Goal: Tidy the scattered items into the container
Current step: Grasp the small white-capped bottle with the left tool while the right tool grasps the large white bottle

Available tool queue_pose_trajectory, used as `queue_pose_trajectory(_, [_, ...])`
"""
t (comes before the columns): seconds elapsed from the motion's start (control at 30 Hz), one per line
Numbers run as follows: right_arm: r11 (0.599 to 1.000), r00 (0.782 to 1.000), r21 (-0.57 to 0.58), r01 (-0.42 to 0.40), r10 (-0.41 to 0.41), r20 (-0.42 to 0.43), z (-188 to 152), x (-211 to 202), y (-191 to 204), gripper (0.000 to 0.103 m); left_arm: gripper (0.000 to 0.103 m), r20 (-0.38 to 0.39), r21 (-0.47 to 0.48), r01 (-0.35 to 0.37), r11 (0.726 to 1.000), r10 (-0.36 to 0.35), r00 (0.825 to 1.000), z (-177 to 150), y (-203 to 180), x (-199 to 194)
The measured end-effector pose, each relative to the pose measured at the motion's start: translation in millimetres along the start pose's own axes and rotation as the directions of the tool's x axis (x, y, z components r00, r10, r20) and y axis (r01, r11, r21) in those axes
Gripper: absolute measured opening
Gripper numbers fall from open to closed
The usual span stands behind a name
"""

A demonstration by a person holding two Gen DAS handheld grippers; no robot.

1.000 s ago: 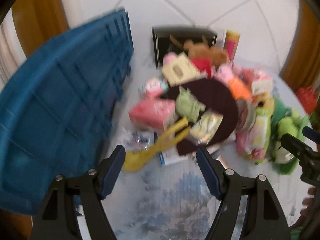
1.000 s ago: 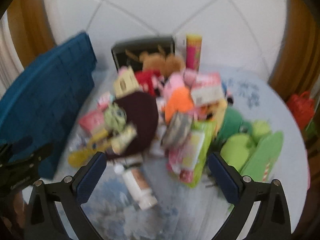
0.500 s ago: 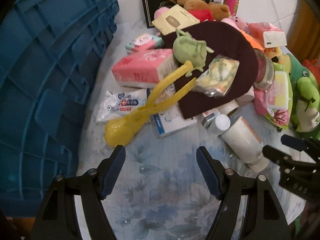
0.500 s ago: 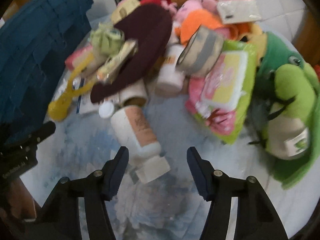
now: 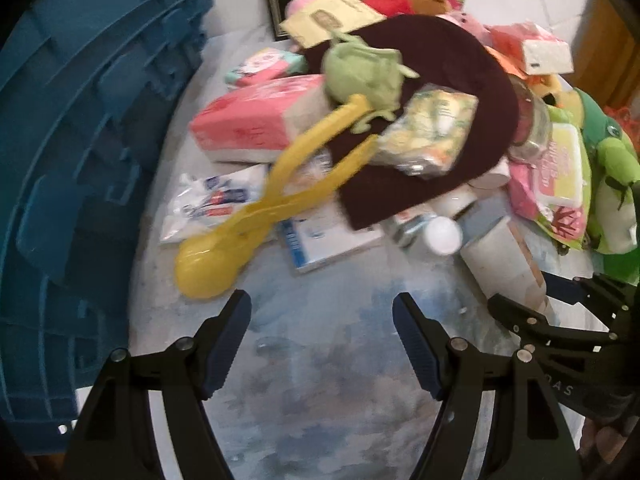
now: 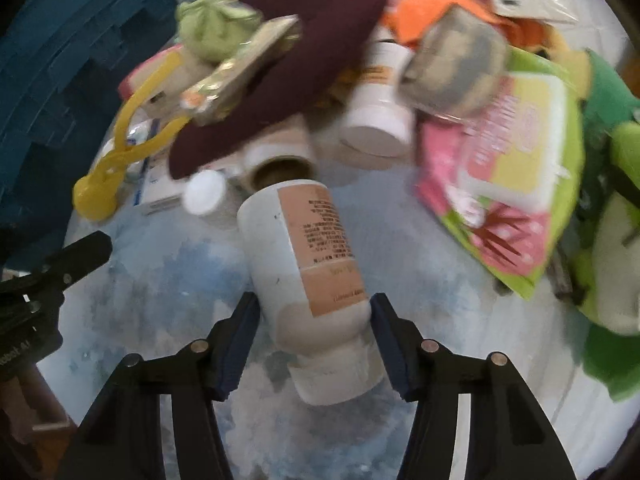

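Barely begun: right gripper [image 6: 314,326] closing around the white bottle [image 6: 304,256] lying on the cloth, left gripper [image 5: 322,334] spread and empty near the yellow scoop [image 5: 256,216], pile uncleared beside the blue crate [image 5: 80,140].

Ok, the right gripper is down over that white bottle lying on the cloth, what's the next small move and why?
Probably finish the squeeze. The right gripper is closing with the white bottle lying between its pads near the neck, though it's hard to say that both pads press yet. Once firm, lift it toward the blue crate. The left gripper is open over bare cloth, holding nothing.
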State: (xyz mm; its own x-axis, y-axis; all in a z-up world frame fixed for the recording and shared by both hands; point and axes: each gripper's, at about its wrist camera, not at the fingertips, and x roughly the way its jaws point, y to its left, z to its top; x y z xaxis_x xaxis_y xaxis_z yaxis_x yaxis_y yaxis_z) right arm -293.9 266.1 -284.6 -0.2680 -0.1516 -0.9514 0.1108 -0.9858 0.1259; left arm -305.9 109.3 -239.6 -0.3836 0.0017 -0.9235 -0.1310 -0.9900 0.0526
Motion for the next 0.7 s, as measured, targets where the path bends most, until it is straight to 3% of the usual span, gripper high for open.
queue_pose_trajectory(0.2, [0.996,1.000,0.090,0.001,-0.001,0.001,-14.8,-10.9,-44.6,0.057,0.073,-0.002,0.043,0.026,0.999,-0.026,1.000,14.1,-35.4,18.7])
queue_pose_trajectory(0.4, [0.994,0.999,0.106,-0.039,0.038,0.016,-19.1,-13.8,-59.3,0.057,0.072,-0.019,0.060,0.024,0.998,-0.022,1.000,21.7,-54.2,44.1])
queue_pose_trajectory(0.43, [0.993,0.999,0.105,-0.045,0.043,0.019,-19.2,-13.9,-59.8,0.057,0.069,-0.022,0.061,0.023,0.998,-0.022,1.000,22.4,-56.2,48.1])
queue_pose_trajectory(0.6, [0.994,0.998,0.090,-0.061,0.060,0.014,-19.4,-10.8,-57.3,0.057,0.029,-0.051,0.044,0.031,0.999,-0.029,0.998,23.0,-60.2,61.1])
queue_pose_trajectory(0.7, [0.995,0.998,0.086,-0.059,0.058,0.008,-21.0,-7.7,-53.8,0.056,0.027,-0.045,0.047,0.026,0.999,-0.024,0.999,19.2,-61.2,58.6])
